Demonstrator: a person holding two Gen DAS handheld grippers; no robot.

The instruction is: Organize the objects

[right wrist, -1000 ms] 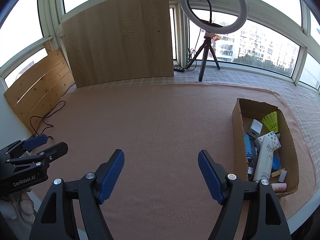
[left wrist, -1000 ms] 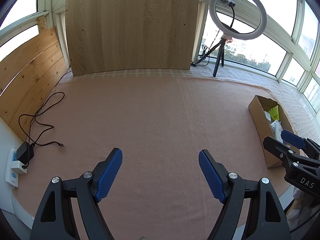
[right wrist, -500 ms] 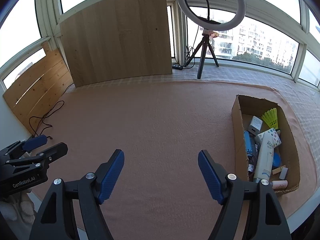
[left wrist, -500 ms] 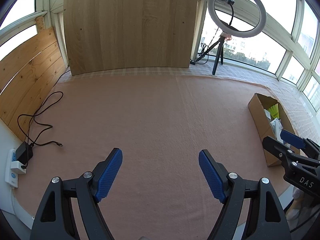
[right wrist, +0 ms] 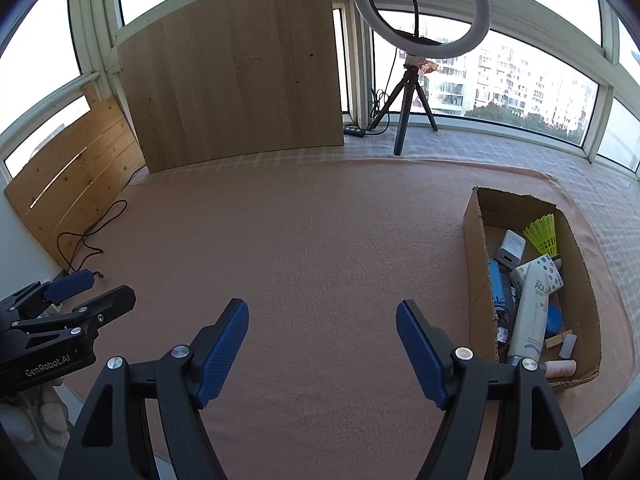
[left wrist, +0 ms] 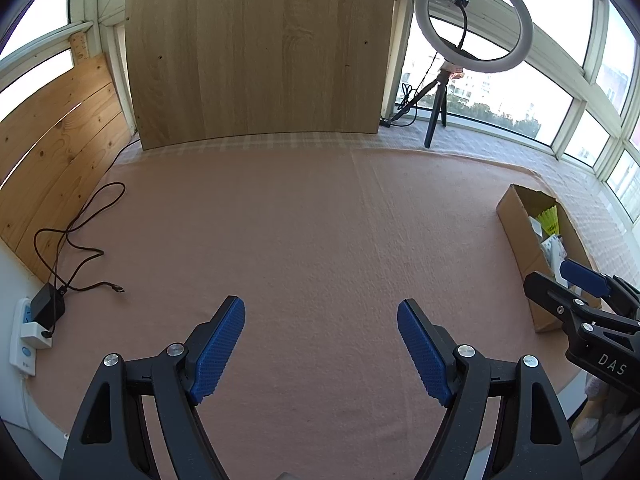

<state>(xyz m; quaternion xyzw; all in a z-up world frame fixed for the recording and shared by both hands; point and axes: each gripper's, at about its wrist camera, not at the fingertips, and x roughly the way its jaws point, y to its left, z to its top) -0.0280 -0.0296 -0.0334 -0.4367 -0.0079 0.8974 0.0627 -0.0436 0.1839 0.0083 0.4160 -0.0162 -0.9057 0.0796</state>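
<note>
Left gripper (left wrist: 320, 344) hangs over bare pink cloth (left wrist: 312, 232), jaws wide apart, nothing between the blue pads (left wrist: 218, 350). Right gripper (right wrist: 322, 346) same: jaws wide, empty, over the same cloth.

Task stuff all sits in the cardboard box (right wrist: 476, 248) at the right edge of the cloth, just right of the right gripper. Inside, from the right wrist view: yellow shuttlecock (right wrist: 542, 234) at the far end, white charger block (right wrist: 510, 248) beside it, blue item (right wrist: 498, 284) along the left wall, white tube (right wrist: 530, 316) lying lengthwise down the middle, patterned white carton (right wrist: 540, 270) under its far end, blue round lid (right wrist: 554, 316) to its right, small pink tube (right wrist: 558, 368) at the near end. Smaller bits are too small to tell.

Rest of the cloth is bare. Far side: wooden board (left wrist: 256, 52) leaning upright, ring light on tripod (right wrist: 420, 12) to its right. Far left: black cable (left wrist: 80, 236) running to a charger in a power strip (left wrist: 30, 332).
</note>
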